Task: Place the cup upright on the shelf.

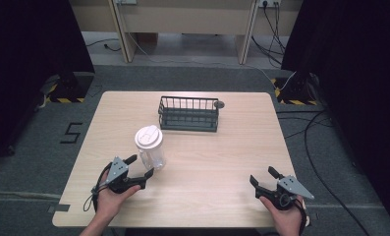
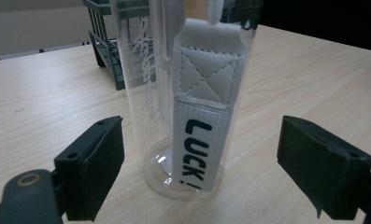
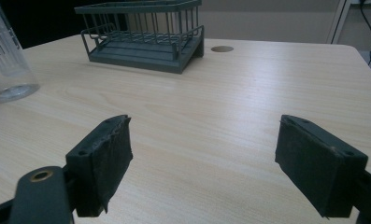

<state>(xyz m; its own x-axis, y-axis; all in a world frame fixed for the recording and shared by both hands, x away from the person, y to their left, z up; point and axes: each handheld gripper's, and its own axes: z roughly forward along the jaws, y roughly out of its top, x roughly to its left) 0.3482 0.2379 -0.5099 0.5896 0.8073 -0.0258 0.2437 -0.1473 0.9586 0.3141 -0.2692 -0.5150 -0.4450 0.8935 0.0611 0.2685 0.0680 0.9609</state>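
We hold our left tongs (image 1: 140, 166) spread wide around the upright clear bottle (image 1: 150, 146) standing near the tabletop (image 1: 222, 162)'s front left, untouched, its long axis vertical, while our right tongs (image 1: 263, 176), also apart, wait well away.

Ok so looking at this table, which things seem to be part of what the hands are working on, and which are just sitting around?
Likely in play:
- clear bottle with white lid, standing between the open jaws of the left gripper
- wire basket, a possible destination, though that is a guess

Just there:
- right gripper, open, over bare table
- round hole in the tabletop beside the basket
- cables on the floor
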